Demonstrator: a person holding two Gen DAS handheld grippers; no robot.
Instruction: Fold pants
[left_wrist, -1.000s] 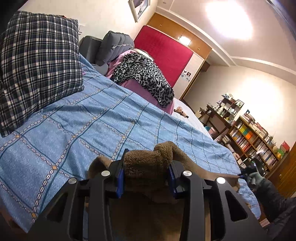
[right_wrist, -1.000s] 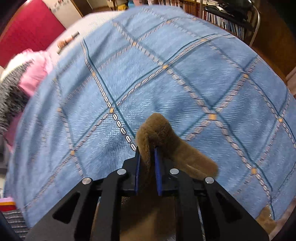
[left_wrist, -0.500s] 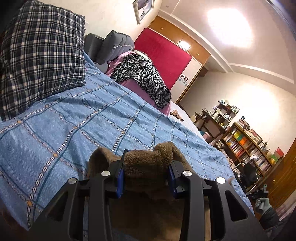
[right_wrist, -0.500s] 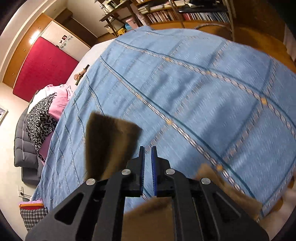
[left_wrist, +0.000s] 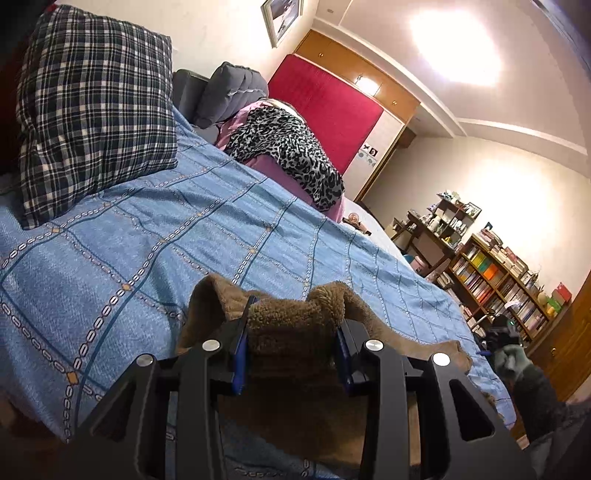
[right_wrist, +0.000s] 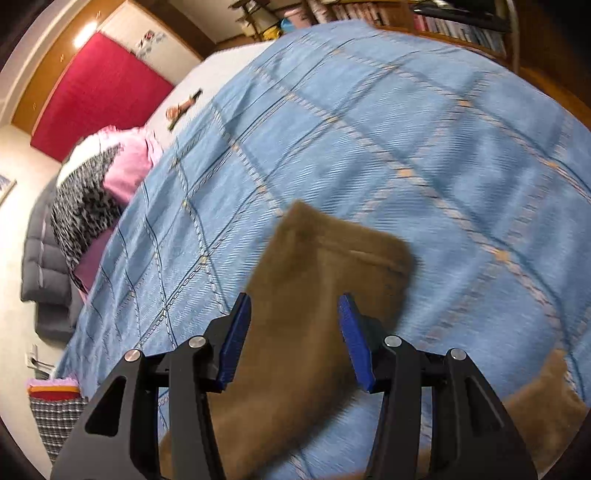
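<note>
Jaws: our left gripper (left_wrist: 291, 350) pinches a bunched end of the pants (left_wrist: 291, 325); our right gripper (right_wrist: 293, 332) is opening, clear of the cloth.

We anchor one end while a trouser leg (right_wrist: 332, 266) lies on the bedspread (right_wrist: 406, 129), likely so it can be laid straight.

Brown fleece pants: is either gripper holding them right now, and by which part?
The left gripper is clamped on a bunched fold of the brown pants. The right gripper is opening, pads apart; a pant leg lies beyond, unheld.
</note>
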